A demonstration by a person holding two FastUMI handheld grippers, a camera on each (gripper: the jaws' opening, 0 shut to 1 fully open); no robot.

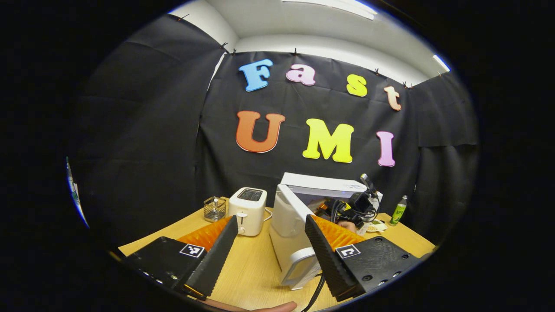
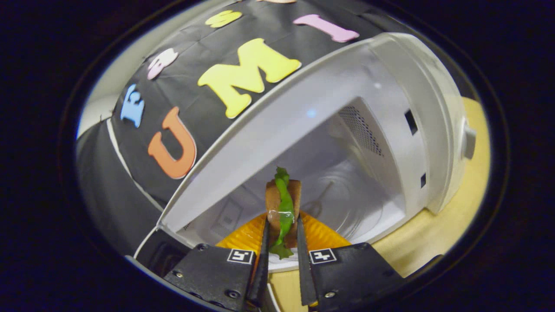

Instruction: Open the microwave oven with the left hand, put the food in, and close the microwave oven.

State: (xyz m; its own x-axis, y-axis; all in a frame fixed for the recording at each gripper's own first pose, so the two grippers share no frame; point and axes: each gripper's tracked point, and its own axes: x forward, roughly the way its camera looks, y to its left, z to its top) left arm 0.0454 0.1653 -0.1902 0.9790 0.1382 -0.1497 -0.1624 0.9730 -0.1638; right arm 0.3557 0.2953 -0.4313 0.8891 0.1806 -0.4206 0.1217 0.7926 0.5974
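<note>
right gripper view is showing the right gripper (image 2: 281,242) clamping a sandwich (image 2: 284,208) between both fingers, at the mouth of the open microwave (image 2: 390,143). the sandwich is hanging over the front edge of the cavity, not yet resting on the floor inside. in the left gripper view the left gripper (image 1: 271,247) is standing with its fingers wide apart, holding nothing, near the open door (image 1: 288,225). to do this step well, i think the food should be going deeper and lower toward the turntable before the fingers are letting go, keeping away from the walls.
</note>
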